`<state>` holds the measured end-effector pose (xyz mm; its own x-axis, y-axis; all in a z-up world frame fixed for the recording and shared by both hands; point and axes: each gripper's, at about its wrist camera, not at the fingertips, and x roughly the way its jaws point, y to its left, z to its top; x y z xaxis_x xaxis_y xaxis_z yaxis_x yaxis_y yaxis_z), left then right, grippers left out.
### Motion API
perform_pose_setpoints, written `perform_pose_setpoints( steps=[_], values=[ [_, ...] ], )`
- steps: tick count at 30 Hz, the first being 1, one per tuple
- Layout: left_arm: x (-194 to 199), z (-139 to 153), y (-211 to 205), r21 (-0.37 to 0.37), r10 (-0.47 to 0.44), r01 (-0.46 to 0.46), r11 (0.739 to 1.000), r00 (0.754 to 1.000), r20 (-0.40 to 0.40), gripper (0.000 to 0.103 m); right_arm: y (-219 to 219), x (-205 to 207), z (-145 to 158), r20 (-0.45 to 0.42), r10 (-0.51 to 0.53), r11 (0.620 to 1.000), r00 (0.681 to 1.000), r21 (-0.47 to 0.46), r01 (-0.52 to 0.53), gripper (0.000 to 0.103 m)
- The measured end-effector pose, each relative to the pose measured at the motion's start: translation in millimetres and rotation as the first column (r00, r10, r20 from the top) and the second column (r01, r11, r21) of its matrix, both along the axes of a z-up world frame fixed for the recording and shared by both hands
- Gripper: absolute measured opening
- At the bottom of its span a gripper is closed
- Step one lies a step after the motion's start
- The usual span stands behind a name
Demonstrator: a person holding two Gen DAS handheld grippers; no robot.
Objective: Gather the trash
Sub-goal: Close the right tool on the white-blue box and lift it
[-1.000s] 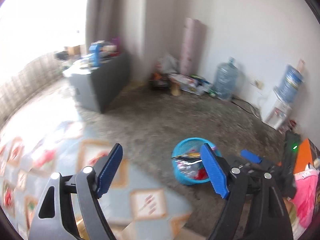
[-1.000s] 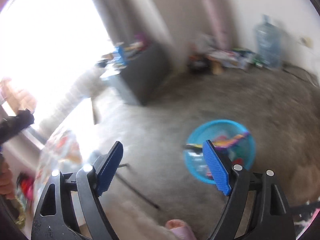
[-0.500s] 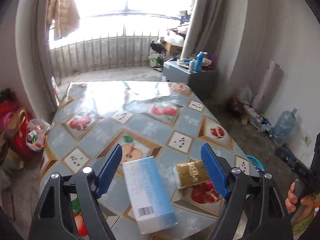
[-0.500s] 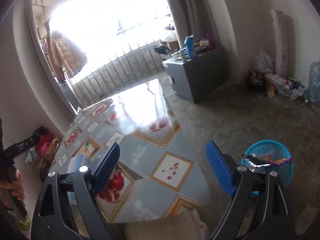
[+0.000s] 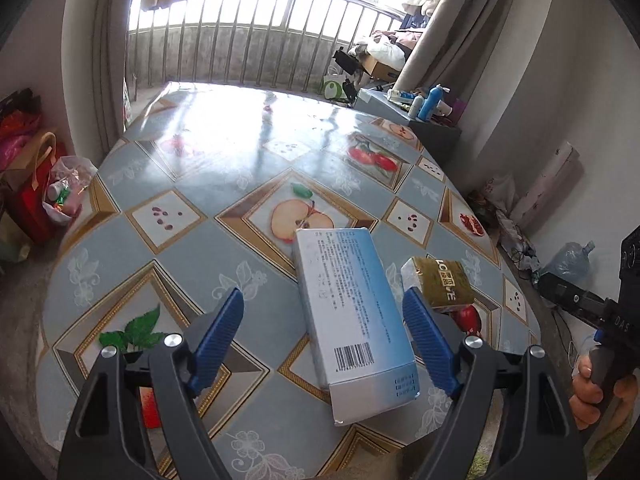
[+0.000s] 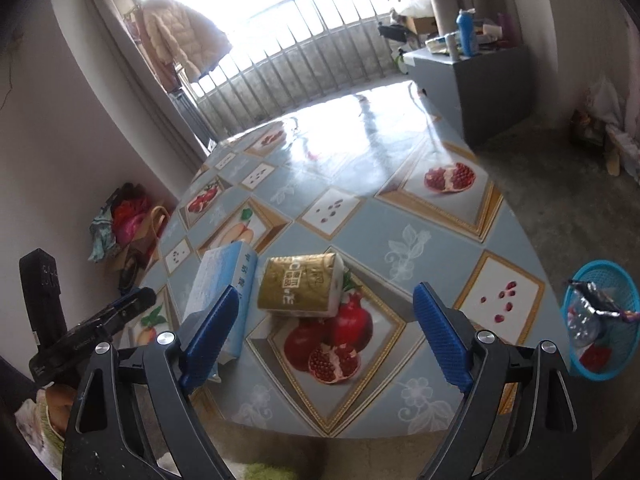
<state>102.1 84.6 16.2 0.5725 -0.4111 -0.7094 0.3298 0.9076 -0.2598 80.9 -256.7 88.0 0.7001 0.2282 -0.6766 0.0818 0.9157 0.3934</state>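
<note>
both grippers, left gripper (image 5: 323, 318) and right gripper (image 6: 325, 316), jaws spread wide (nothing between the pads), over blue-white box (image 5: 352, 312) and gold packet (image 6: 301, 283)

A glossy oilcloth table (image 5: 168, 184) bears a smooth cardboard box (image 5: 352, 308) and a shiny gold plastic-wrapped pack (image 6: 300, 284).

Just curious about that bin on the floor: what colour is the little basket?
Bright blue. The basket shows best in the right wrist view, beside the table.

Bright daylight pours through a barred window (image 5: 260, 32) at the top of the frame onto a fruit-patterned table (image 5: 192, 184), with pale walls (image 5: 560, 80), a grey cabinet (image 6: 488, 80) upper right and concrete floor (image 6: 560, 184).
</note>
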Motion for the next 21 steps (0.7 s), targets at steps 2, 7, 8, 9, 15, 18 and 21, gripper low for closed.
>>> perform_pose_setpoints(
  steps=[2, 7, 8, 9, 15, 18, 21],
  values=[
    [3.4, -6.7, 0.9, -0.008, 0.005, -0.005, 1.000, 1.000, -0.008, 0.080, 8.0, 0.9, 0.1, -0.016, 0.031, 0.999, 0.999, 0.011, -0.030, 0.081],
    [12.8, -20.5, 4.7, -0.042, 0.007, -0.008, 0.999, 0.999, -0.041, 0.073, 26.7, 10.5, -4.8, -0.055, 0.101, 0.994, 0.993, 0.050, -0.098, 0.072],
    [15.1, -22.2, 6.3, -0.051, 0.007, -0.010, 0.999, 0.999, -0.047, 0.069, 31.2, 13.0, -5.3, -0.057, 0.120, 0.991, 0.991, 0.069, -0.116, 0.067],
    [17.0, -24.6, 8.2, -0.066, 0.009, -0.013, 0.998, 0.998, -0.057, 0.065, 36.2, 15.8, -6.6, -0.062, 0.142, 0.987, 0.988, 0.088, -0.137, 0.062],
    [25.0, -41.3, 16.1, -0.139, -0.010, -0.010, 0.990, 0.990, -0.139, 0.030, 65.6, 33.7, -25.6, -0.110, 0.256, 0.951, 0.960, 0.204, -0.230, 0.035],
    [27.6, -47.8, 18.0, -0.183, -0.026, -0.006, 0.983, 0.985, -0.173, 0.025, 75.7, 42.9, -36.1, -0.120, 0.296, 0.930, 0.948, 0.264, -0.257, 0.034],
    [30.5, -50.3, 19.8, -0.231, -0.044, -0.002, 0.973, 0.980, -0.194, 0.021, 83.2, 53.3, -49.7, -0.147, 0.319, 0.914, 0.936, 0.308, -0.263, 0.027]
  ],
)
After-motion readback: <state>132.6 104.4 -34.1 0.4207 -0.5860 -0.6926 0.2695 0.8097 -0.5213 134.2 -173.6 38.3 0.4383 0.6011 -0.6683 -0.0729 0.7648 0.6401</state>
